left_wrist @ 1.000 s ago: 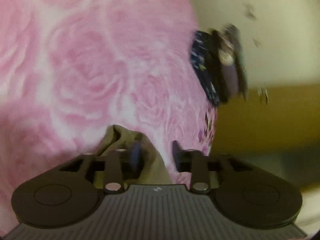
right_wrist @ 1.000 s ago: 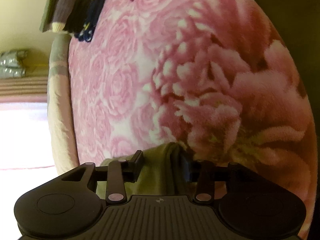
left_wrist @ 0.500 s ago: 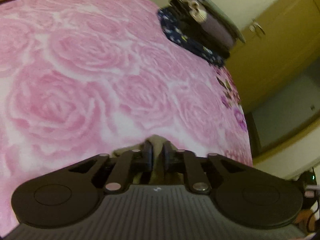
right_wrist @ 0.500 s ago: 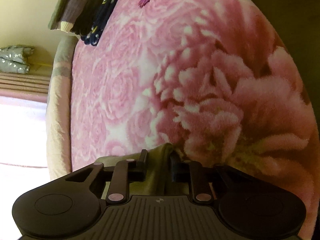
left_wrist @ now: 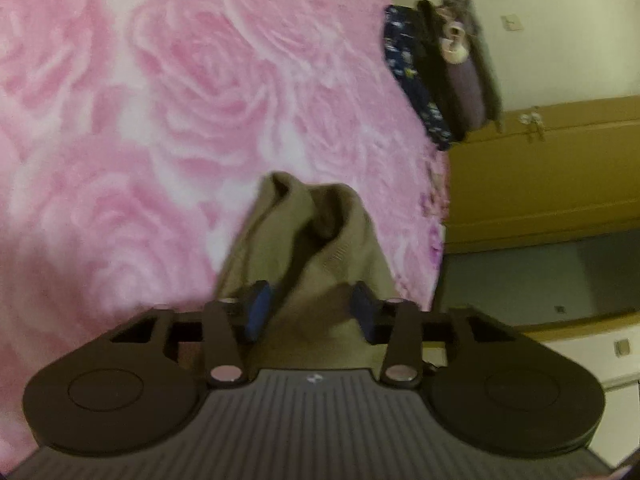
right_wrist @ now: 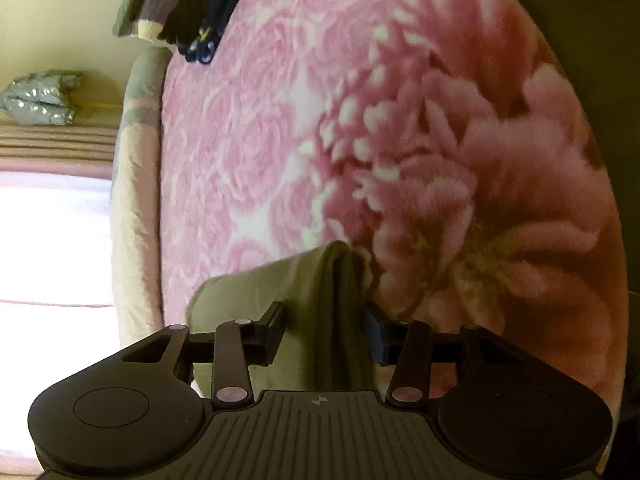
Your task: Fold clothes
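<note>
Left tongs (left_wrist: 310, 312) closing, olive cloth (left_wrist: 320, 240) bunched between the spread pads, not visibly pinched; right tongs (right_wrist: 326, 336) opening around a fold of the same cloth (right_wrist: 320, 300), pads just off it. Cloth lies at the near edge of the pink bed (left_wrist: 180, 100), folded stack (left_wrist: 444, 76) far off. Judgement: pinch both edges at matching depth, keep cloth taut between hands, then fold.

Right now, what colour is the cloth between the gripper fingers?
Olive-khaki cloth, plain, no print; clearest in the left wrist view.
</note>
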### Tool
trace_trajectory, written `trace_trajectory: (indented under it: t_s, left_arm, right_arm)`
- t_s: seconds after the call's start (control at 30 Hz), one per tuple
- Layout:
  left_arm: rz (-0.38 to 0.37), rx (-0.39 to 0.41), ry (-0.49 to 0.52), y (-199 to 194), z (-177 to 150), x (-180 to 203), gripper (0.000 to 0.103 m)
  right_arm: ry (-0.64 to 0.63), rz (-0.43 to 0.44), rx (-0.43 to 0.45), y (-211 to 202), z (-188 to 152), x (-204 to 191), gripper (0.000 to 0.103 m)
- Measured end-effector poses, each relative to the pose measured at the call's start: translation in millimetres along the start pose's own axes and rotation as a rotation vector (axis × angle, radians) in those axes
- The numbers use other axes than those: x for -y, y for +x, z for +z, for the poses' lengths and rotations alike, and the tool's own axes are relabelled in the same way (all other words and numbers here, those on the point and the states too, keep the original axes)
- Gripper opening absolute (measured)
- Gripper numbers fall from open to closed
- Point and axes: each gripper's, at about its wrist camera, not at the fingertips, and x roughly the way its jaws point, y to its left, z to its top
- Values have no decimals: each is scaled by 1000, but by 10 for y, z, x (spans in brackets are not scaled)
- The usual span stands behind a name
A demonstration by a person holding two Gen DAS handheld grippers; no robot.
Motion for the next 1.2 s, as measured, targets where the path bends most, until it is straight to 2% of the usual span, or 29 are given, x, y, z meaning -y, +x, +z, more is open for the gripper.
trace_trajectory:
  t_s: [0.03, 0.13, 0.23, 0.33, 0.37, 0.4, 0.43, 0.47, 0.5, 0.57, 0.6, 0.7, 0.8, 0.83, 0.87, 0.93, 1.0, 1.13, 1.2]
  left_arm:
    - [-5, 8, 28, -7, -24, 18, 2]
    - [30, 70, 125, -140, -60, 92, 2]
    - [131, 80, 250, -116, -122, 191, 2]
    - [255, 95, 363, -34, -199, 351, 7]
    - [287, 117, 376, -51, -224, 398, 10]
    - [303, 136, 359, -93, -236, 415, 10]
    - [304, 152, 311, -160, -233, 398, 16]
    - [279, 151, 235, -229, -218, 343, 28]
    - [234, 131, 136, -289, -211, 244, 32]
    - [165, 97, -46, -384, -245, 37, 34]
    - [142, 83, -104, -417, -266, -40, 34]
    - [102, 39, -163, -419, -322, -155, 34]
    - [87, 0, -172, -355, -352, -193, 26]
    - [85, 4, -163, -362, -361, -200, 8]
    - [83, 8, -154, -369, -371, -207, 7]
    - [76, 43, -110, -417, -405, -160, 6]
    - [110, 78, 2, -452, -457, -32, 5]
    - [282, 89, 260, -334, -602, 145, 8]
    - [353, 107, 342, -297, -644, 294, 9]
  right_arm:
    - [-28, -12, 4, 2, -8, -26, 22]
    - [-113, -50, 16, 7, -31, -104, 16]
    - [-214, -102, 36, 40, -95, -202, 15]
    - [-310, -157, 59, 61, -182, -298, 19]
    - [-334, -173, 66, 45, -206, -325, 37]
    - [-349, -189, 73, 5, -224, -348, 48]
    - [-364, -204, 80, -35, -243, -371, 49]
    - [-379, -219, 86, -75, -262, -393, 50]
    - [-375, -215, 81, -113, -283, -396, 51]
    - [-316, -158, 41, -173, -337, -348, 51]
    - [-278, -127, 18, -183, -374, -314, 51]
    - [-195, -72, -39, -121, -486, -231, 51]
    - [-148, -47, -67, -9, -543, -152, 49]
    - [-140, -44, -72, 19, -546, -129, 42]
    - [-135, -42, -74, 36, -545, -109, 22]
    - [-151, -36, -70, 27, -543, -101, 17]
    - [-200, -50, -58, 3, -570, -139, 14]
    - [-321, -125, -32, 68, -695, -237, 14]
    - [-369, -164, -26, 77, -740, -301, 15]
